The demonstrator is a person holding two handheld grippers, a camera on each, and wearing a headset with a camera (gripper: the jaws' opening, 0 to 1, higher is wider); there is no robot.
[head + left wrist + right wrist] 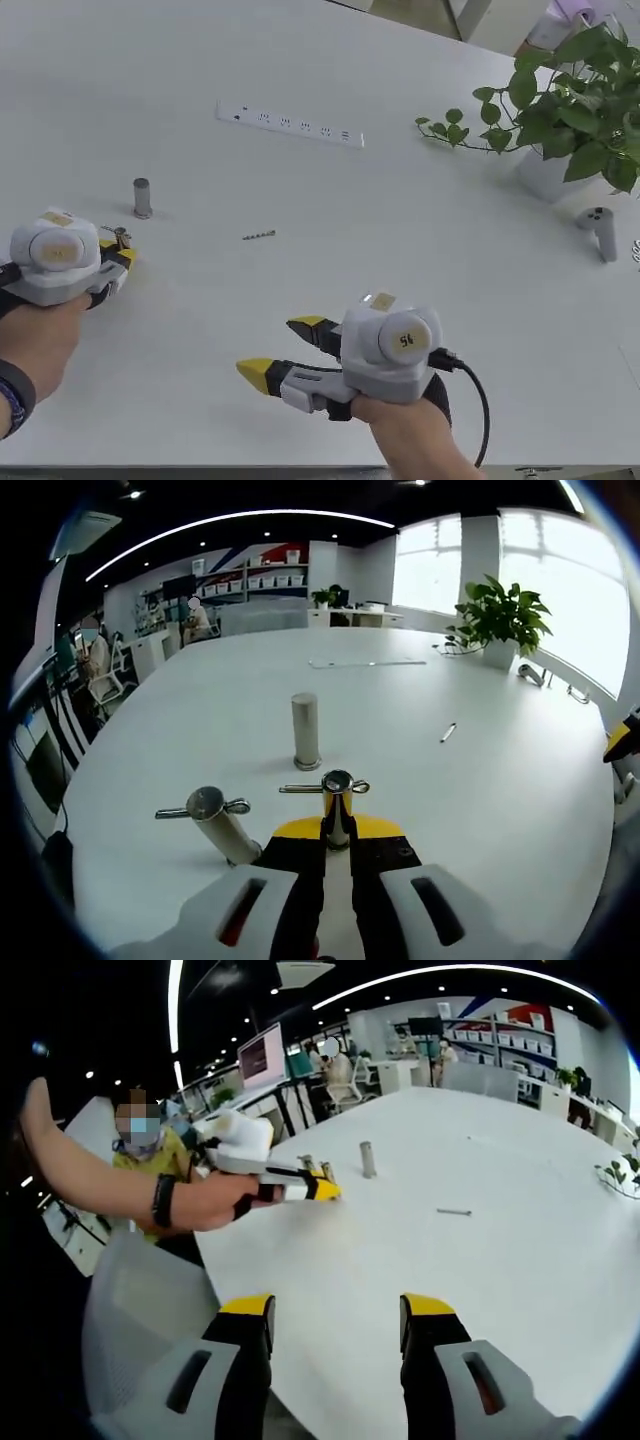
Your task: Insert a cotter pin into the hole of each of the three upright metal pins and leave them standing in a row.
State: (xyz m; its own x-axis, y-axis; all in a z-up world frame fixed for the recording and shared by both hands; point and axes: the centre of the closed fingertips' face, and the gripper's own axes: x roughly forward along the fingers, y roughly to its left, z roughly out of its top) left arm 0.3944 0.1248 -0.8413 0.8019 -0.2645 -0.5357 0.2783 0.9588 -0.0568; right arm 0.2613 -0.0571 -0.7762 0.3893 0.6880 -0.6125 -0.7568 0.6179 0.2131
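The white surface (300,60) took up most of what I could see, with a potted plant (585,90) at its far right and a power strip (290,124) lying farther back, both well apart from the work.

Two tools were in play. The left tool (337,832) was closed narrow on the held pin (337,790), low on its shaft, most likely to steady it upright on the surface. The right tool (281,346) hovered near the person's edge with its jaws spread wide and nothing between them (free, I judged, to fetch the next piece).

I counted three metal pins. There was the held pin, a leaning pin (222,828) just beside it that looked tilted in the left gripper view, and a bare pin (305,730) standing a little beyond.

Cotter pins also came to three. The first cotter pin (300,789) sat crosswise through the held pin's top, and a second cotter pin (175,812) went through the leaning one. A loose cotter pin (258,236) lay flat on the surface, off to the right of the pins. By my reckoning that left one pin to fill and the leaning one to set straight.
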